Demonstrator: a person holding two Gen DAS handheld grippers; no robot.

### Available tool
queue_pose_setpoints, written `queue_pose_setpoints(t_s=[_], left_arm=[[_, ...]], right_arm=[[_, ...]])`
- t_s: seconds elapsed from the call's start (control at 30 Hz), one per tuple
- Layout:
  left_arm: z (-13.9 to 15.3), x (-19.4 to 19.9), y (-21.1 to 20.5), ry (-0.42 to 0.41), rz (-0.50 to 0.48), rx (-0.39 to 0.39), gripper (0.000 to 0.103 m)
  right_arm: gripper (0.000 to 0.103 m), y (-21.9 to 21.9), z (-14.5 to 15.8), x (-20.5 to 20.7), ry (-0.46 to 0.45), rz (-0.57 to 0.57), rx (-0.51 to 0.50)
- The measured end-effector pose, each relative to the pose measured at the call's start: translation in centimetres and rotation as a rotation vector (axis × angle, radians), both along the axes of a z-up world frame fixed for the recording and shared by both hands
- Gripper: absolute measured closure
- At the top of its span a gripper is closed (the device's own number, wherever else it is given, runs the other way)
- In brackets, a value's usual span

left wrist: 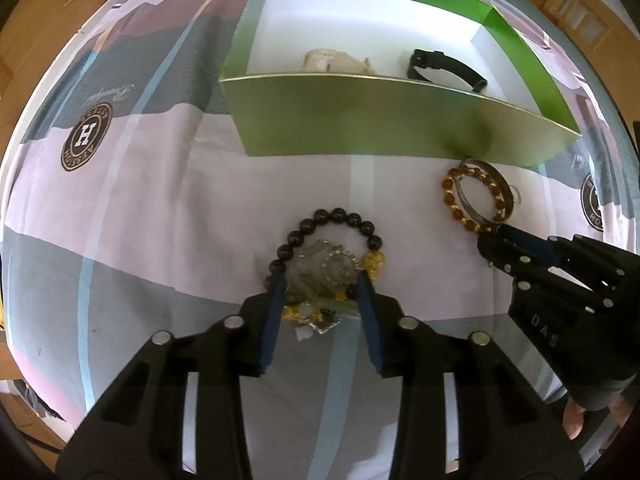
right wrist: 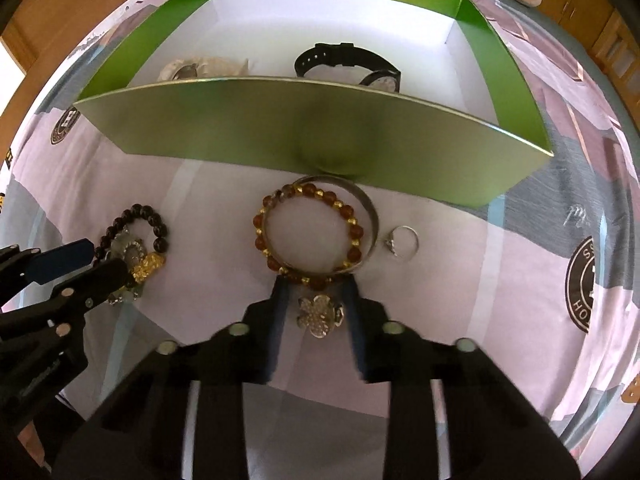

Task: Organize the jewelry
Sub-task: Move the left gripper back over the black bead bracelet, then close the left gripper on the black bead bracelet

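Left wrist view: the left gripper (left wrist: 323,284) straddles a dark bead bracelet (left wrist: 332,236) on the bedspread (left wrist: 160,208), jaws apart.

Right wrist view: the right gripper (right wrist: 316,284) flanks the amber bracelet (right wrist: 310,236) below the green box (right wrist: 312,136); grip unclear.

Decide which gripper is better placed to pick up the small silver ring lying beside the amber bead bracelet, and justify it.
Right. The right gripper sits at the amber bead bracelet, with the silver ring just beside it. The left gripper is over the dark bead bracelet, farther away.
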State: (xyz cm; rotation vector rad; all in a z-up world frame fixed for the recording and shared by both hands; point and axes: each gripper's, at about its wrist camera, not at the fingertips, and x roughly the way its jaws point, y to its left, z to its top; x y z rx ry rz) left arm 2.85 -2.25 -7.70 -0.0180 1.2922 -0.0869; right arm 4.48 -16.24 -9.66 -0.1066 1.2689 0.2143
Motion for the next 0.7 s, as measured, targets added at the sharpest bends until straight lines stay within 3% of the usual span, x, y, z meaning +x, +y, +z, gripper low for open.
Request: queue_pose_setpoints(t_s=[0.07,0.23,0.37,0.57,0.7], left_arm=[[0.0,0.0,-0.3,-0.002,-0.009,-0.006,0.082],[0.1,0.0,-0.8,-0.008,-0.021,-0.013,0.095],[1.0,-0.8,-0.4,-0.030,-0.026,-0.032,0.096],[4.1,-2.1,-1.1,-0.177,-0.064,-0.044,0.096],[3.9,-1.9,-0.7,-0.175,-0.033,-0.005,0.096]], right_arm=[[0.085,-0.4,0.1,-0.5,0.001,-0.002,0.009],[0.085,-1.4,0.6,-0.8,-0.003,-0.028,0.027],[0.085,-3.6,1.8,-1.9,-0.018,-0.057,0.047],[0.085,-4.8,2.1,-2.0,-0.010,-0.098,0.065],[0.085,-4.5,2.0,-1.9,-0.015,-0.104,0.063]])
